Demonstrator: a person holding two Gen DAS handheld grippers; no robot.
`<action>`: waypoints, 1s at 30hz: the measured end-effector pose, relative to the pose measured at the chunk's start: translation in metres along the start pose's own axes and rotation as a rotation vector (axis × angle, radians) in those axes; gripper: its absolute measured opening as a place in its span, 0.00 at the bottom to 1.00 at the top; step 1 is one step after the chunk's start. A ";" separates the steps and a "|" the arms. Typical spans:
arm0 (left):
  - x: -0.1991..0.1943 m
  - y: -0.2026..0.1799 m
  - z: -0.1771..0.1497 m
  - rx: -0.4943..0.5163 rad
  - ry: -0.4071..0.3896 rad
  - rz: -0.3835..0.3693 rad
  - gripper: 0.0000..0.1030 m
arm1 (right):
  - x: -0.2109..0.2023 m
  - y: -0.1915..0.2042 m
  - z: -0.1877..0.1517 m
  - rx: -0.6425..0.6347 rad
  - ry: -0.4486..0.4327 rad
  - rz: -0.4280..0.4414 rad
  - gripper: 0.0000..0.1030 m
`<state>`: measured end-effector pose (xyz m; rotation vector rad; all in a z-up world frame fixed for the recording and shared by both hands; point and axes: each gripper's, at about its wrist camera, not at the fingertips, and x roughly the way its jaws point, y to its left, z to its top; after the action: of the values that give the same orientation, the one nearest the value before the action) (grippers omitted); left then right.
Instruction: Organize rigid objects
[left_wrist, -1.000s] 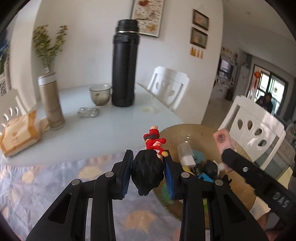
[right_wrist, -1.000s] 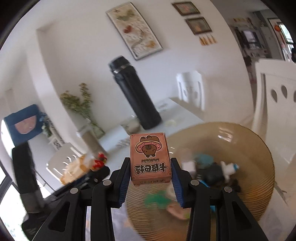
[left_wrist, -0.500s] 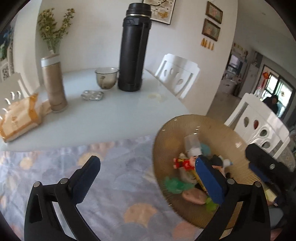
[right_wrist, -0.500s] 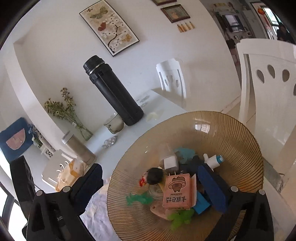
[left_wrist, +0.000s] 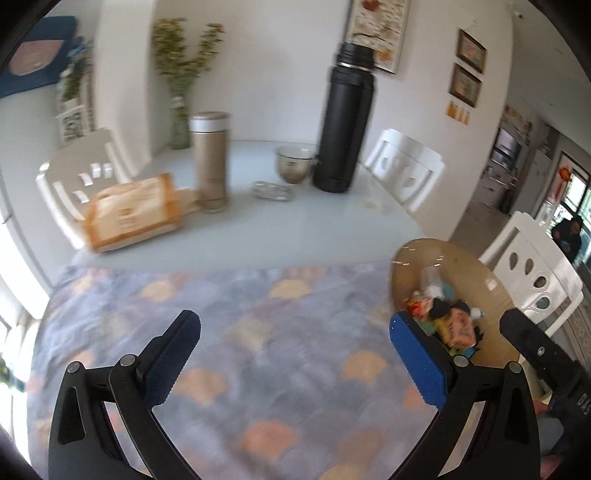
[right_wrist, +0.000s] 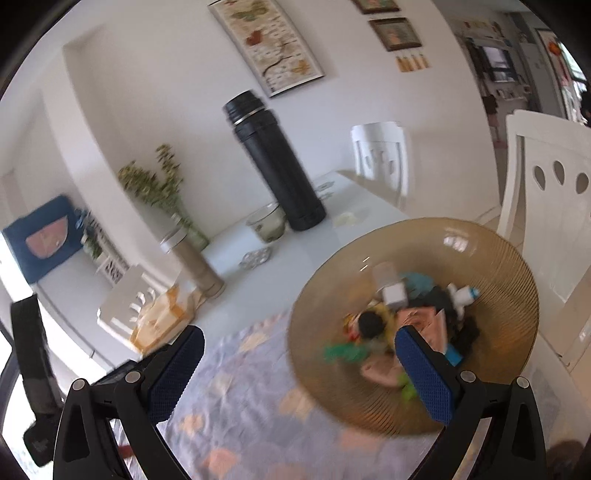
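Observation:
A round amber ribbed bowl (right_wrist: 480, 251) sits at the table's right end and holds several small toys, among them the pink card box (right_wrist: 424, 325) and the black-haired figure (right_wrist: 369, 321). It also shows in the left wrist view (left_wrist: 480, 273) with the pink box (left_wrist: 460, 328). My left gripper (left_wrist: 295, 332) is open and empty above the patterned cloth, left of the bowl. My right gripper (right_wrist: 299, 350) is open and empty, just in front of the bowl's near-left rim.
A tall black flask (left_wrist: 345, 125), a small glass bowl (left_wrist: 294, 162), a gold tumbler (left_wrist: 211, 162), a glass dish (left_wrist: 271, 192) and a bread bag (left_wrist: 133, 214) stand on the white table. White chairs (right_wrist: 546, 206) surround it. The patterned cloth (left_wrist: 258, 332) covers the near part.
Both grippers opened and dropped the figure and the pink box into the bowl, then drew back and left, away from the bowl.

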<state>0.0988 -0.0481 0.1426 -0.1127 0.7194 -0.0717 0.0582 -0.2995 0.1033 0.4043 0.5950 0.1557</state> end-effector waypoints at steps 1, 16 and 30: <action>-0.007 0.009 -0.004 -0.005 0.000 0.013 1.00 | -0.001 0.007 -0.005 -0.020 0.015 0.001 1.00; -0.037 0.062 -0.142 0.038 0.158 0.059 1.00 | 0.007 0.046 -0.148 -0.305 0.315 0.002 1.00; 0.000 0.061 -0.179 0.082 0.217 0.076 0.99 | 0.040 0.047 -0.181 -0.478 0.375 -0.190 1.00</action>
<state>-0.0174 -0.0016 0.0012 0.0016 0.9354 -0.0409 -0.0137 -0.1874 -0.0345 -0.1508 0.9332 0.1871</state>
